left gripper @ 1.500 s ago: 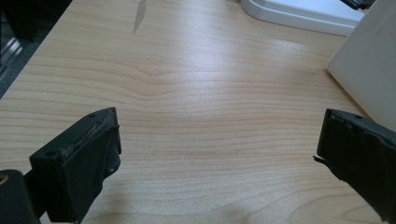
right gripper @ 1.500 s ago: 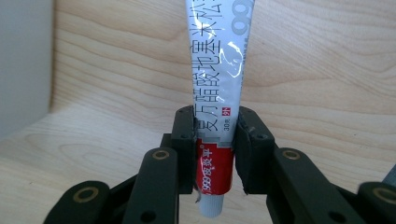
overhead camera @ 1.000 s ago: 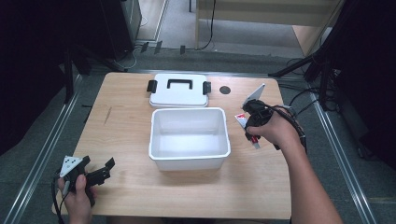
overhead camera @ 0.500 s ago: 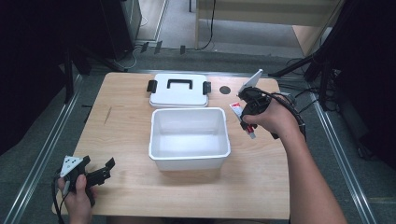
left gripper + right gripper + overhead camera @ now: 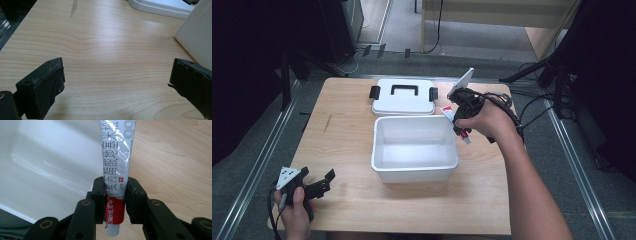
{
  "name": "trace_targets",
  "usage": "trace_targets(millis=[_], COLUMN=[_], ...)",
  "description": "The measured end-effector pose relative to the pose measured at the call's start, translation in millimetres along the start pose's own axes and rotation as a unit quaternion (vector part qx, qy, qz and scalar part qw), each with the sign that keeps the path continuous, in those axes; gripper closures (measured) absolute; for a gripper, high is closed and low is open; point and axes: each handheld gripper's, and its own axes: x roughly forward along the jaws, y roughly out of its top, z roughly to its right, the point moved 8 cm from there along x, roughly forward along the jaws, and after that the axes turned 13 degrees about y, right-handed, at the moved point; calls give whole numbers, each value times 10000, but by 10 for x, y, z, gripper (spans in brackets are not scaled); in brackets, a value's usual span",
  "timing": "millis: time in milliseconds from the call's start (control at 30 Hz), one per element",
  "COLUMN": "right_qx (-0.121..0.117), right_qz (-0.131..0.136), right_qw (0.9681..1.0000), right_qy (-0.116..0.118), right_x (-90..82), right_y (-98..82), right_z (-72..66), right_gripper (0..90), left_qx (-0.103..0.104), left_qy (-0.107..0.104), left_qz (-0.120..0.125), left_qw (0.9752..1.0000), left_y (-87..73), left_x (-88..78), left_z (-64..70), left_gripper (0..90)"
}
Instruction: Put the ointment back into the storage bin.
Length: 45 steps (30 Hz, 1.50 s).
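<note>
Right gripper (image 5: 457,121) sits over the right rim of the open white rectangular plastic bin (image 5: 414,172), near its far right corner. Its jaws are clamped on a white-and-red ointment tube (image 5: 115,170) with black printed characters. In the right gripper view the pads press both sides of the tube at the red band close to the cap end, cap pointing back toward the camera, the long white part reaching away over the bin's edge where bin wall meets the light wooden table (image 5: 175,165). In the high view the tube (image 5: 447,113) shows as a small white-red strip at the hand, above the bin's right rim, not inside yet. Right hand (image 5: 487,120) wraps the gripper body, cables trailing off to the right.

Left gripper (image 5: 319,184) is at the near left corner of the table, well apart from the bin, held in the left hand (image 5: 294,207). Its jaws stand wide apart with nothing between them, just bare wood in the left gripper view; bin corner (image 5: 197,37) is at the right edge there.

White flat plastic lid with black handle and black side clips (image 5: 403,97) lies just behind the bin, flat on the table. Bin interior looks bare.
</note>
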Motion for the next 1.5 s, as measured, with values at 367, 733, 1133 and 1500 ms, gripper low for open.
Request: trace_targets(millis=[367,733,1133,1500], right_qx=[-264,-672,-1225,-1317], right_qz=[-122,-189,-401,-576], right_qw=[9996,9975,9916,9896], right_qy=[59,138,123,66], right_x=[114,254,508,682], right_y=[132,195,146,97], right_z=[-261,-401,-399,-351], right_gripper=[726,725,724,724], left_qx=[8,11,8,16], left_qy=[-7,-7,-15,-15], left_qz=[-15,-21,-23,-30], left_qw=[10000,10000,10000,10000], left_y=[-1,-1,-2,-2], left_x=[1,3,4,6], left_z=[0,0,0,-2], left_gripper=[1,1,1,1])
